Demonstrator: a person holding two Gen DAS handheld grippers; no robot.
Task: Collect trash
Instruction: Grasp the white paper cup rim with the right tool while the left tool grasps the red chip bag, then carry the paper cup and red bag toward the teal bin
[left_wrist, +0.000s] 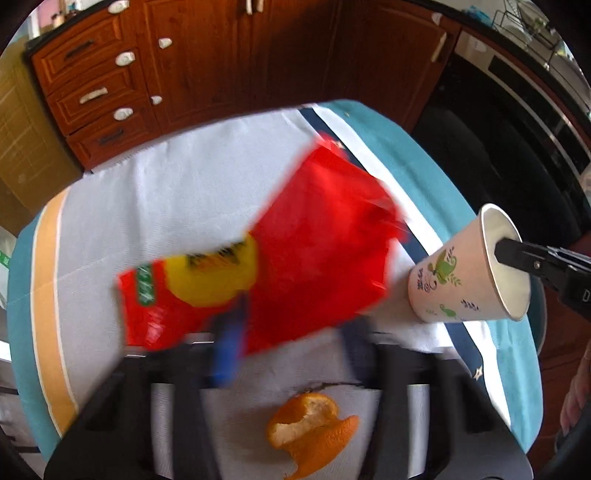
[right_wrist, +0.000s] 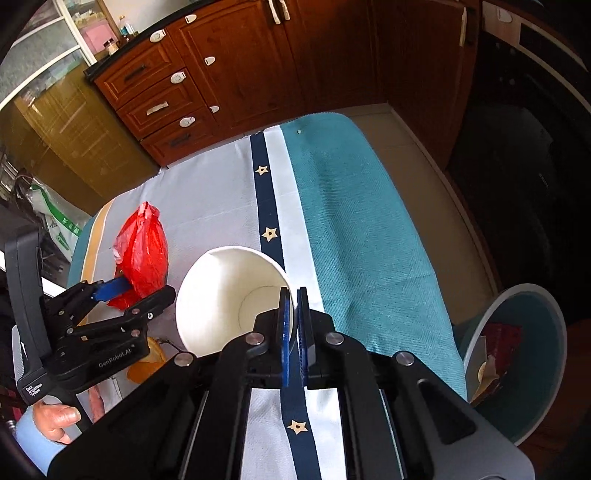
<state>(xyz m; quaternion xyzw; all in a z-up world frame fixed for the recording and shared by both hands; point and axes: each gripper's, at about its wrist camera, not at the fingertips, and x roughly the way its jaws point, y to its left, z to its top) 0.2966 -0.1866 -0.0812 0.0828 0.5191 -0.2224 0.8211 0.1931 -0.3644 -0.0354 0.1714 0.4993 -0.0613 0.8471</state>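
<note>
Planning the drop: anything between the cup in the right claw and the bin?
Nothing visible. The right claw pinches the paper cup by its rim; the bin sits on the floor past the table's right edge, with only bare teal cloth between.

A home kitchen: wooden cabinets (right_wrist: 236, 66), probably an oven (left_wrist: 517, 155), a cloth-covered table (right_wrist: 362, 229).

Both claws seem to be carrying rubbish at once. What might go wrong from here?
The right gripper pinches only the thin rim of the paper cup, so it might slip or crumple. The red bag dangles loosely from the left gripper and could work free. The orange peel lies on the table, easy to forget.
</note>
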